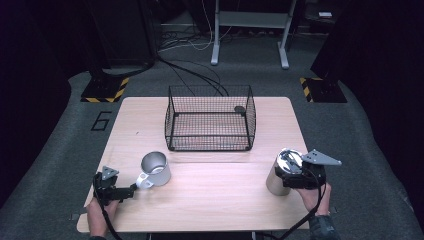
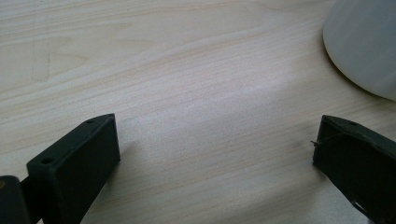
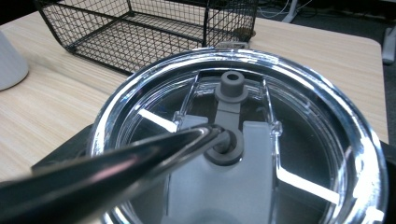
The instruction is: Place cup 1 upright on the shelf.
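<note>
The tumbler (image 1: pixel 280 176), steel with a clear lid (image 3: pixel 243 140) and a metal straw (image 3: pixel 116 163) through it, stands at the table's (image 1: pixel 210 200) right front edge, well apart from the wire basket (image 1: pixel 210 124); the right gripper (image 1: pixel 299 176) is clamped around its top. The metal mug (image 1: pixel 155 170) stands left of centre, the left gripper (image 1: pixel 131 191) spread wide just beside its handle.
</note>
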Available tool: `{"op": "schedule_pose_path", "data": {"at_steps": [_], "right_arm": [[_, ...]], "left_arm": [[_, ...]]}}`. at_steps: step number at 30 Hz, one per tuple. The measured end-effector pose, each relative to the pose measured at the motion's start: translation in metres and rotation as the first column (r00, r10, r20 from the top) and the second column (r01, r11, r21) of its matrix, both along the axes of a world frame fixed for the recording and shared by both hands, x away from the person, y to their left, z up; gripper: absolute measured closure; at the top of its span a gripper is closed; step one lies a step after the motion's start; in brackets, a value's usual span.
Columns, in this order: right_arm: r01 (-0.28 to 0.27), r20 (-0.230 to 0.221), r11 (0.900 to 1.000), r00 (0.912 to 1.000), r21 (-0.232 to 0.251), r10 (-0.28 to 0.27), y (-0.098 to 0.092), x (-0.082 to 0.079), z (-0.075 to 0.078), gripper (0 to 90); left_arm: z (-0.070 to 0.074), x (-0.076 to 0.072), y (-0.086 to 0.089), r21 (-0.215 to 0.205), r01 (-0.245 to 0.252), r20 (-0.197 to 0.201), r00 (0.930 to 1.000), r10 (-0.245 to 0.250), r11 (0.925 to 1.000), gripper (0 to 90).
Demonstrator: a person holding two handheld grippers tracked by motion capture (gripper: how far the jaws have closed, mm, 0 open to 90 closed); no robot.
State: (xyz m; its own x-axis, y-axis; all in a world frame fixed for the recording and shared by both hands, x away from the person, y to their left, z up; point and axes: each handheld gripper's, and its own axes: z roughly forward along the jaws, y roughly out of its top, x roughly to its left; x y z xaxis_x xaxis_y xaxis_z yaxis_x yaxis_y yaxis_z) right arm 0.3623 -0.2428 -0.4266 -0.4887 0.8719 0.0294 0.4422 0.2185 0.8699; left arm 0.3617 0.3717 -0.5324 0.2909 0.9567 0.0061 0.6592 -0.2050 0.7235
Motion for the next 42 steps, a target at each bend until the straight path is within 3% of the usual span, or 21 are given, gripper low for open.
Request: {"op": "schedule_pose_path", "data": {"at_steps": [15,23,42], "right_arm": [[0.012,0.036,0.999,0.9993,-0.038,-0.011,0.003,-0.004,0.000,3.5],[0.008,0.056,1.000,0.9984,-0.030,-0.006,0.004,-0.006,0.013,3.5],[-0.041,0.016,0.998,0.9990,-0.039,0.041,0.018,0.001,0.026,3.5]], "left_arm": [[0.000,0.000,0.000,0.000,0.000,0.000,1.0000,0.000,1.0000,0.3],[0.000,0.000,0.000,0.000,0.000,0.000,1.0000,0.000,1.0000,0.4],[0.000,0.000,0.000,0.000,0.000,0.000,1.0000,0.000,1.0000,0.4]]}}
